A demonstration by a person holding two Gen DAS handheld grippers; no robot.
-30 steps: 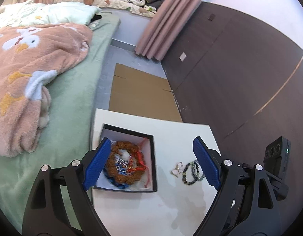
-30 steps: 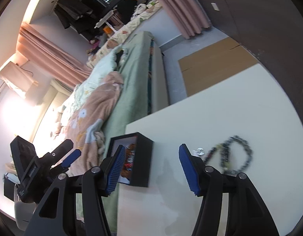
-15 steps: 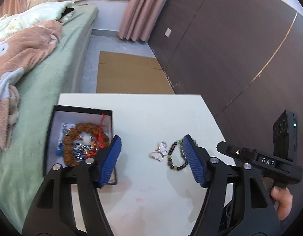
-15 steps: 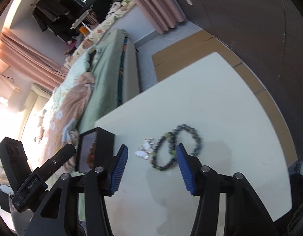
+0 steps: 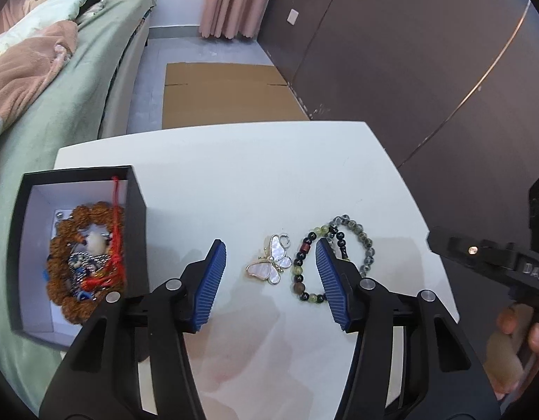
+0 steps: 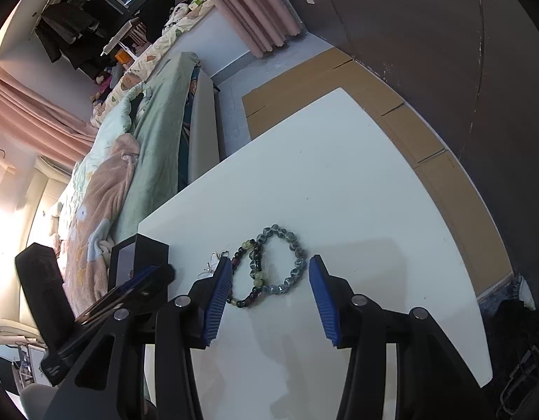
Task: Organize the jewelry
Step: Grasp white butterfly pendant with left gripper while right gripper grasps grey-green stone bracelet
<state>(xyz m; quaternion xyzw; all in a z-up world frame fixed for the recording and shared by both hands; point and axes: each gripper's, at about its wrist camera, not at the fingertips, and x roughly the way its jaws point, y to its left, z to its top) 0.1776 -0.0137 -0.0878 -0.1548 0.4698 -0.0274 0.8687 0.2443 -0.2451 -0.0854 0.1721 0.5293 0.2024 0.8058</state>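
On the white table (image 5: 241, 175) lie a white butterfly pendant (image 5: 271, 260), a dark mixed-bead bracelet (image 5: 302, 269) and a grey-green bead bracelet (image 5: 362, 241). A black box (image 5: 136, 206) at the left holds a brown bead bracelet (image 5: 64, 241) with red cord and other pieces. My left gripper (image 5: 269, 276) is open, low over the table, with the pendant between its blue pads. My right gripper (image 6: 269, 290) is open, with both bracelets (image 6: 286, 259) just ahead between its fingers; the dark one (image 6: 250, 269) overlaps the grey one. The pendant (image 6: 213, 262) peeks out by its left finger.
A bed with green sheet (image 5: 59, 105) and pink blanket (image 5: 21, 59) runs along the table's left side. Flat cardboard (image 5: 224, 94) lies on the floor beyond the table. A dark wall (image 5: 409, 52) stands at the right. The box (image 6: 143, 255) shows in the right wrist view.
Both grippers moved down and forward toward the loose jewelry. The left gripper shifted right from the box to frame the pendant. The right gripper came in over the bracelets.
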